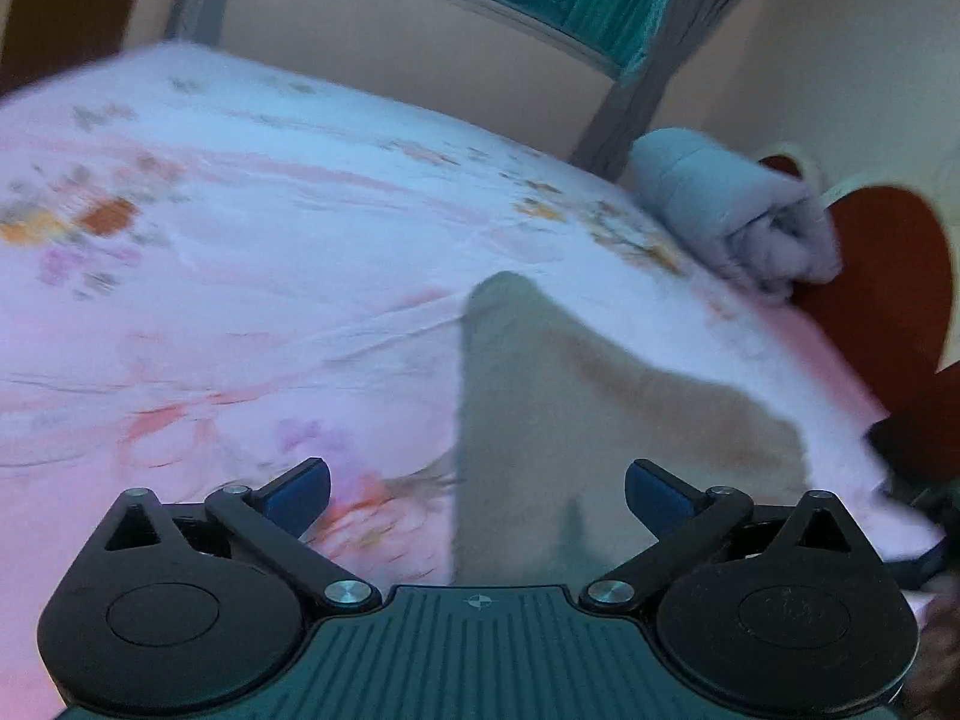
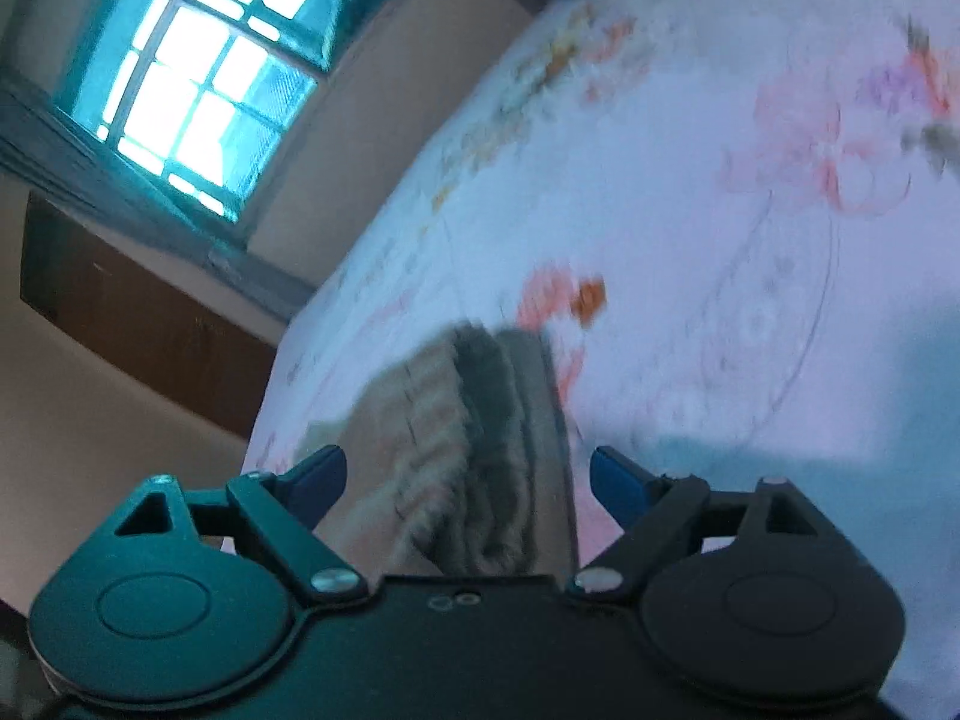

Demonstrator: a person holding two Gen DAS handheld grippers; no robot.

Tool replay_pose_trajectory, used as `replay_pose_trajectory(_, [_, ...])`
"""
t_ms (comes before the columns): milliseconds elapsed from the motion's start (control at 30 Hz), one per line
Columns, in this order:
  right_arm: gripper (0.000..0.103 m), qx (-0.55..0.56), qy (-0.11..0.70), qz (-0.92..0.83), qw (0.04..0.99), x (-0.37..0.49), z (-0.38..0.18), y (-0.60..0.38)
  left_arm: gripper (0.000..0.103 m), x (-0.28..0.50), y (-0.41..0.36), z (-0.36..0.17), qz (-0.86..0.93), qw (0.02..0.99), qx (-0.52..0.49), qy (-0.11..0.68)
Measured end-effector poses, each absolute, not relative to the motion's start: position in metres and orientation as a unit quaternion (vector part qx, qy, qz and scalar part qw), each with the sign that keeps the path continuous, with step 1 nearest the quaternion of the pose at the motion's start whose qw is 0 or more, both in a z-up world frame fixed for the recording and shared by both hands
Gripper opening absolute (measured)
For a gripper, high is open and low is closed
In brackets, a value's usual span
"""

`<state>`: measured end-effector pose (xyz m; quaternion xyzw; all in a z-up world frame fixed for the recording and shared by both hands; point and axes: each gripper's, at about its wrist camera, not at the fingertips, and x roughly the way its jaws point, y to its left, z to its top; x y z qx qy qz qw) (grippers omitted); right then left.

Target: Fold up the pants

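Observation:
Tan pants [image 1: 576, 414] lie on the bed's pink floral sheet [image 1: 240, 240], reaching from under my left gripper [image 1: 477, 495] toward the right edge of the bed. My left gripper is open and empty just above the cloth. In the right wrist view the pants [image 2: 468, 450] show their gathered waistband end between the blue fingertips [image 2: 612, 480]. My right gripper [image 2: 468, 480] is open and empty, close over that end. Both views are blurred by motion.
A rolled grey blanket [image 1: 738, 210] lies at the bed's far right corner, next to a red heart-shaped headboard [image 1: 888, 300]. A window [image 2: 198, 78] with teal curtains and a beige wall stand behind the bed. A brown wooden panel [image 2: 138, 312] hangs below the window.

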<state>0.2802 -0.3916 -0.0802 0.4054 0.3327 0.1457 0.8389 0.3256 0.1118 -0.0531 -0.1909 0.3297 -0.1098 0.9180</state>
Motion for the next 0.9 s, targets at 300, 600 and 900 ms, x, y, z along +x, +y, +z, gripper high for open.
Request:
replay_pose_trajectory(300, [0.083,0.411,0.362,0.165,0.821,0.287,-0.101,-0.375,0.103,0.365,0.098,-0.083,-0.115,0.898,-0.171,0.389])
replay_pose_trajectory(600, [0.085,0.390,0.386,0.198,0.812,0.304,-0.100,-0.361,0.103,0.382,0.091,-0.090,-0.135,0.896,-0.155,0.394])
replay_pose_trajectory(900, [0.086,0.390,0.392,0.214,0.805,0.312,-0.101,-0.362,0.103,0.395,0.077,-0.091,-0.178,0.887,-0.151,0.398])
